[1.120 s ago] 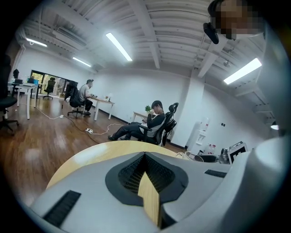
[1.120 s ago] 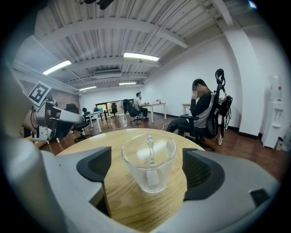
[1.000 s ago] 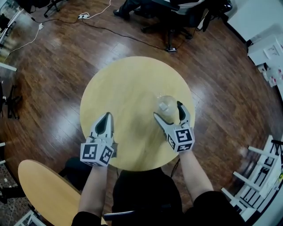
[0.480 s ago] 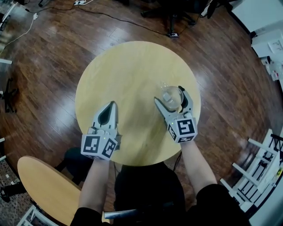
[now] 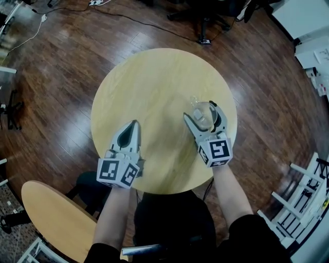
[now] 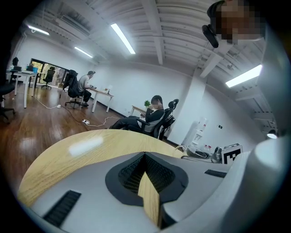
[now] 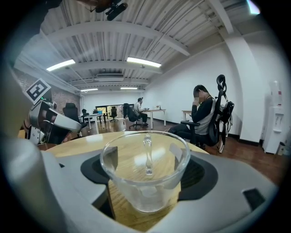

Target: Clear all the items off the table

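Note:
A clear glass cup (image 5: 201,111) with a handle stands on the round pale wooden table (image 5: 154,77), right of centre. My right gripper (image 5: 201,115) has a finger on each side of the cup (image 7: 145,182). Its jaws have just been closing, with the cup between them. The pads sit close to the glass walls but do not clearly press on them, so it counts as open. My left gripper (image 5: 134,124) hovers shut and empty over the table's near left part. Its pads (image 6: 150,175) meet with nothing between them.
A second round wooden table (image 5: 51,215) sits at the lower left, below the main one. Office chairs (image 5: 205,13) and floor cables lie beyond the table, and white furniture (image 5: 303,205) stands at the right. Seated people (image 7: 204,116) are far off in both gripper views.
The right gripper has slid forward, so the cup sits deeper between its fingers, and the gap has narrowed. The left gripper has shifted only slightly and stays shut.

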Available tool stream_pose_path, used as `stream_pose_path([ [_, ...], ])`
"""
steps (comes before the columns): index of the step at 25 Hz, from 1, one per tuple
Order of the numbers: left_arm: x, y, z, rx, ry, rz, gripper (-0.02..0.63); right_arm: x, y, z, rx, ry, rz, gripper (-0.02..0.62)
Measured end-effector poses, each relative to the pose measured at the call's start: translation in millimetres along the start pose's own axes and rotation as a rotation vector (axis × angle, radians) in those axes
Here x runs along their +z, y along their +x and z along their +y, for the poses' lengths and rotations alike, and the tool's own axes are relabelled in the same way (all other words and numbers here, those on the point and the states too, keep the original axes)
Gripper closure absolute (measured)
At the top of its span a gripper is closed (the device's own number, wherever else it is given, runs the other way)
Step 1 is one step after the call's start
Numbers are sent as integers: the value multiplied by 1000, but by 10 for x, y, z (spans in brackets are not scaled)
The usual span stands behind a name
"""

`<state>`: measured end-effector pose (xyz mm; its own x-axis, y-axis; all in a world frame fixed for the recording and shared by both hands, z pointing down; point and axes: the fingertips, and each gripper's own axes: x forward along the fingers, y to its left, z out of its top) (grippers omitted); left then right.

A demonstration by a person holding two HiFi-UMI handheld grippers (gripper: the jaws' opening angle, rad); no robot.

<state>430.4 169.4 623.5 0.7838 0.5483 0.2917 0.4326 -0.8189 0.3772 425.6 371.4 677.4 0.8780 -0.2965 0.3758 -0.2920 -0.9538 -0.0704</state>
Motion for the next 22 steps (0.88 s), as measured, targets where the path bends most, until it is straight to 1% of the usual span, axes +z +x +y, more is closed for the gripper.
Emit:
stream_pose_path([
  [7, 73, -31, -12, 15, 11, -18, 604, 77, -100, 119, 47, -6, -14, 176],
  [11, 183, -127, -126, 26, 20, -50, 604, 279, -229, 215, 91, -14, -47, 177],
  [13, 268, -200, -169, 42, 23, -79, 604, 412, -283, 245, 116, -31, -71, 176],
  [18, 587, -489, -322, 81, 17, -159, 604, 913, -518, 343, 172, -67, -141, 178],
  [22, 903, -838, -358, 119, 2, -249, 603, 1249, -698, 492, 219, -115, -180, 176],
])
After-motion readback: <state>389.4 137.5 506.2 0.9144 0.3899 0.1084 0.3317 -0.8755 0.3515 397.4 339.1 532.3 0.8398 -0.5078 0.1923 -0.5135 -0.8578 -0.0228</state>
